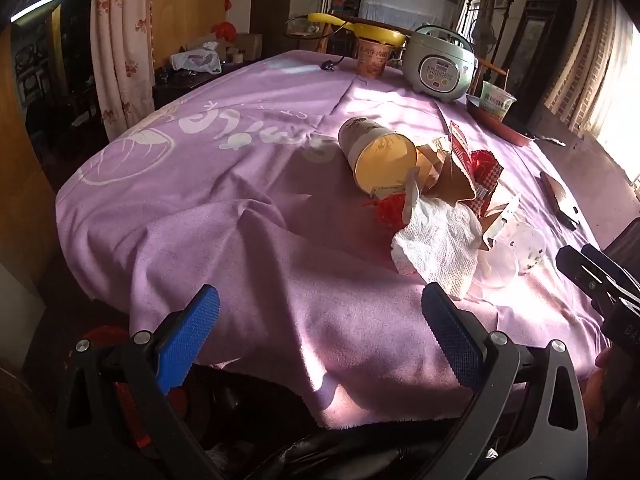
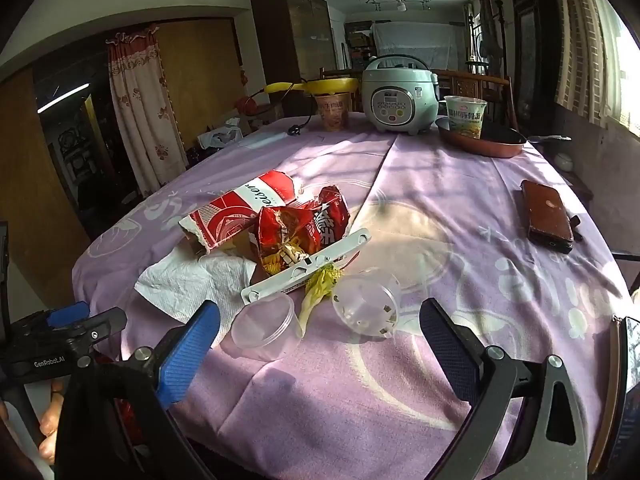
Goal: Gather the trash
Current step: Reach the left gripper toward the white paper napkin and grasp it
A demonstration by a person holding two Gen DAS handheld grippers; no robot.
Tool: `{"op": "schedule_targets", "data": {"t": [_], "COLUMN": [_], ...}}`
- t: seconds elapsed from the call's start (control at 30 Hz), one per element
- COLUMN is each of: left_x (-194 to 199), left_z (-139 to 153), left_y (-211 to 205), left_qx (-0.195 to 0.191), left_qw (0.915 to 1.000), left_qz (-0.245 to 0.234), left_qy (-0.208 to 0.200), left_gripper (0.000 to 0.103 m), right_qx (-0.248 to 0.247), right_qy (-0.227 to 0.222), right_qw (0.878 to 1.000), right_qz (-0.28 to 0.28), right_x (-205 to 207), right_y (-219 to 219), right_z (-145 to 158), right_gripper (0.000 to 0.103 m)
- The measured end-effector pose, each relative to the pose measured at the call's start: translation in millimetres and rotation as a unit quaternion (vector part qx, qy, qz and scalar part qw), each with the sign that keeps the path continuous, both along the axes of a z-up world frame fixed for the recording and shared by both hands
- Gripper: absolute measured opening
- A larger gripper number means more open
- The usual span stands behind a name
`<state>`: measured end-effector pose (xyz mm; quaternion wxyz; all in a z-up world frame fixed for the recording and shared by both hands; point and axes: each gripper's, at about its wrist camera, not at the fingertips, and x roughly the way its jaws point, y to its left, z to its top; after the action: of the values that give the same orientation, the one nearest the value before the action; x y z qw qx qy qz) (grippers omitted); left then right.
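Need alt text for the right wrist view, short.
Open right gripper hangs over a purple tablecloth before a trash pile: two clear plastic cups, a red snack bag, a paper towel. A rice cooker stands behind.

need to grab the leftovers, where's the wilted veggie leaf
In the right wrist view, the leaf lies between the two clear plastic cups, just under the white plastic strip.
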<state>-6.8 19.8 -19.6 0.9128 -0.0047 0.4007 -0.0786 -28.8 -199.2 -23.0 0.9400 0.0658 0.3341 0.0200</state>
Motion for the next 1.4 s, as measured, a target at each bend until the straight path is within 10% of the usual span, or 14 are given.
{"op": "schedule_targets", "data": {"t": [0.7,1.4], "left_x": [32,43], "left_z": [-10,-19], "left_y": [-1,-13], "left_qx": [-0.007,-0.012], "left_qw": [0.9996,0.9987], "left_qz": [-0.025,-0.045], "left_qy": [0.006,0.02], "left_gripper": [0.097,0.097], "right_qx": [0.09,0.062], "right_qy": [0.053,0.08], "right_qw": [0.994,0.995], "right_qz": [-0.007,-0.025], "right_x": [55,57], "right_y": [-17,-37], "right_z": [-18,-41], "right_gripper": [0.097,0.093]}}
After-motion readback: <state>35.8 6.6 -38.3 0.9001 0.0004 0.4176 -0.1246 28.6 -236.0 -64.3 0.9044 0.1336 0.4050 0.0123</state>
